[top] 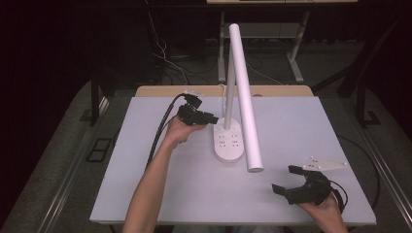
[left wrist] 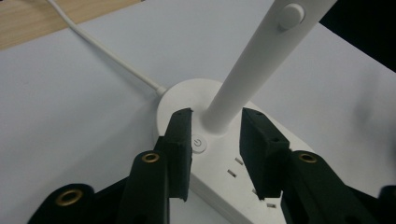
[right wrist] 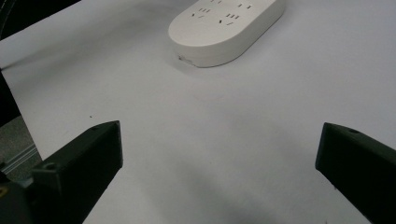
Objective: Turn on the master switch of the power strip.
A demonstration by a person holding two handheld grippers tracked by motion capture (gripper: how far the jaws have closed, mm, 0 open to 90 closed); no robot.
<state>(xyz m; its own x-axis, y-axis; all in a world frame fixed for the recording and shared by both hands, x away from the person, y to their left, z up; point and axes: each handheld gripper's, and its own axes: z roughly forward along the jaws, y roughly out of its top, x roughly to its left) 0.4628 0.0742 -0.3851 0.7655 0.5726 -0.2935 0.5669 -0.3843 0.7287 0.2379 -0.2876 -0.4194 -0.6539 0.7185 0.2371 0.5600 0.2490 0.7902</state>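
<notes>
Right gripper [top: 285,179]: nearest you, at the near right of the table, well apart from the lamp base; your right hand [top: 323,208] holds it from below, and its jaws stand spread wide with only bare tabletop between them, as your right gripper view [right wrist: 219,154] also shows.
Grey plate [top: 326,164]: the three-cornered plate on that gripper, pointing away to the right of the lamp base.
Table [top: 291,121]: pale grey-white top, with a strip of wood along its far edge behind the lamp base.
Lamp base [top: 229,141]: a white oval lying near the table's middle, its top carrying rows of socket holes; in your right gripper view its near end [right wrist: 224,28] sits ahead of the jaws and apart from them.
Lamp head [top: 245,97]: a long white tube slanting from high behind the lamp base down to an end that hangs over the table just right of the base.
Left gripper [top: 214,118]: held in your left hand [top: 180,130] just left of the lamp base's far end; in your left gripper view [left wrist: 215,135] its jaws are apart and straddle the foot of the lamp stem without clasping it.
Power button [left wrist: 198,143]: a small round button on the lamp base, just beside one jaw.
Lamp stem [left wrist: 252,60]: a white post rising from the lamp base's far end.
Cord [left wrist: 107,51]: a white cable leaving the far end of the lamp base toward the wooden strip.
</notes>
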